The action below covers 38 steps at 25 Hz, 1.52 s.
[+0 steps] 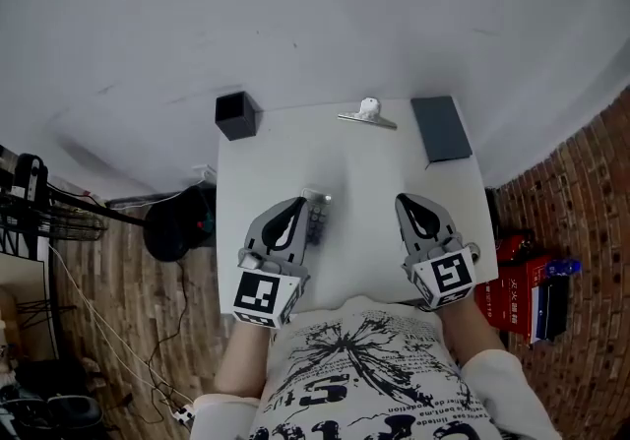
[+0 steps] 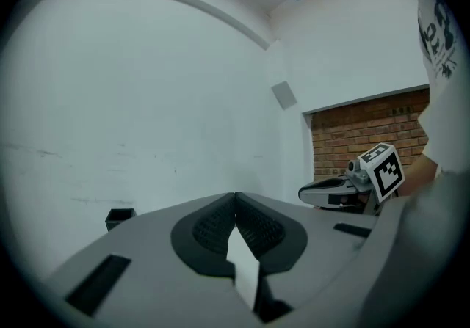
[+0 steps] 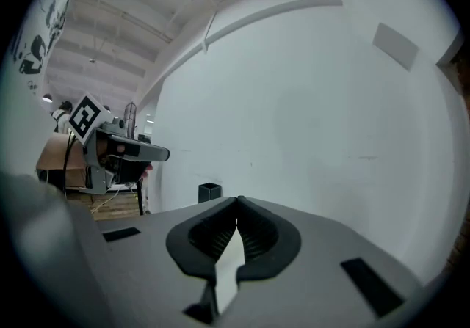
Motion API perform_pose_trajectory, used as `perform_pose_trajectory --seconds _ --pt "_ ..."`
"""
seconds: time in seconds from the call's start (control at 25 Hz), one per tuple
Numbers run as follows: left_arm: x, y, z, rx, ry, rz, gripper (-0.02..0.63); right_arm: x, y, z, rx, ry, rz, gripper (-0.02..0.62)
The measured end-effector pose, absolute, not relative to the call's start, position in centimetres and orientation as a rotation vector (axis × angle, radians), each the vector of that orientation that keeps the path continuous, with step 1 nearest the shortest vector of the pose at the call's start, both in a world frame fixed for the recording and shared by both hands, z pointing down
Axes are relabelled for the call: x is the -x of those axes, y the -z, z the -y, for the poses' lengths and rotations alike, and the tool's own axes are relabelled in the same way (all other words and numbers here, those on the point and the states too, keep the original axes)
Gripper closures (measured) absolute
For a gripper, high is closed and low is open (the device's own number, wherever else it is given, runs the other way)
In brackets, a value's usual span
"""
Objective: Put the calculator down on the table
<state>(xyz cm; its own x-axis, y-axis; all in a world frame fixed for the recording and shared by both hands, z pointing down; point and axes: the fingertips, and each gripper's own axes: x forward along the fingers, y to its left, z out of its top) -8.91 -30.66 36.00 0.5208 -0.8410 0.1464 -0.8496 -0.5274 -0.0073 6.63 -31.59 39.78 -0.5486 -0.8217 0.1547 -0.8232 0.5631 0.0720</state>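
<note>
A small grey calculator (image 1: 318, 220) with dark keys lies flat on the white counter (image 1: 364, 162), left of centre toward the near edge, partly hidden by the left gripper (image 1: 298, 202). The left and right gripper (image 1: 404, 200) hover above with fingers closed on nothing.

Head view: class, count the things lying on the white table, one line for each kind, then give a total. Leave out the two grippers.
Calculator: 1
Black box: 1
Metal clip: 1
Dark flat book: 1
Total: 4
</note>
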Motion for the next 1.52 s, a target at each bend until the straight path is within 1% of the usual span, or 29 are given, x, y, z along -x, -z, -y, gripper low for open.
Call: perform_pose_trajectory --seconds 0.32,1.28,1.52 --pt "8.5 -35.5 29.0 -2.705 -0.145 1.399 0.592 -7.0 -37.6 30.3 -1.421 0.035 2.64 0.581" --pt "8.4 -36.5 28.8 -2.7 -0.152 1.402 0.592 -7.3 -38.1 30.4 -1.417 0.051 2.631 0.583" --pt "8.7 -36.3 29.2 -2.695 -0.08 1.392 0.592 -7.2 -38.5 31.0 -1.416 0.04 2.627 0.583"
